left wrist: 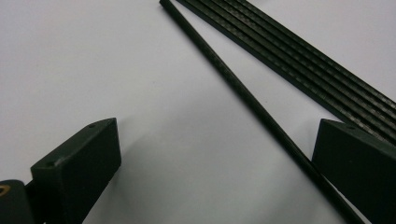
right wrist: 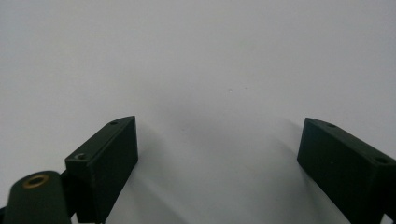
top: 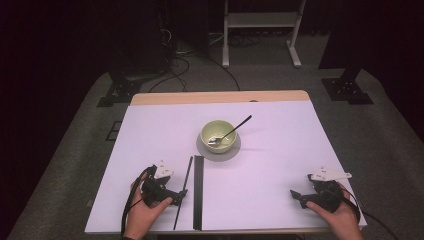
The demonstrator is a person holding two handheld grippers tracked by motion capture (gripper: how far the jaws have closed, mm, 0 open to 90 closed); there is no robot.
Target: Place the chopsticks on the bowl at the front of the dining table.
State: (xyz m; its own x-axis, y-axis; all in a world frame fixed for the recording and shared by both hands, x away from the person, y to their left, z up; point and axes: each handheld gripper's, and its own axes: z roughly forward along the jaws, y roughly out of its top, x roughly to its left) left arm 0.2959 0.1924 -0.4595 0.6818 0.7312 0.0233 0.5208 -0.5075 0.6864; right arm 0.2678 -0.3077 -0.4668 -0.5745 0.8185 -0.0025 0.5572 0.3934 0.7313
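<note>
Left gripper (top: 181, 194) hovers, jaws spread wide around the loose black rod (left wrist: 243, 95), likely needing a squeeze next, while right gripper (top: 295, 196) waits unclenched.

The rod (left wrist: 243, 93) looks like matt black carbon weave, as do the strips (left wrist: 299, 65) beside it. The sheet (left wrist: 140, 70) is smooth white paper. The bowl (top: 217, 134) looks glazed, glossy.
</note>
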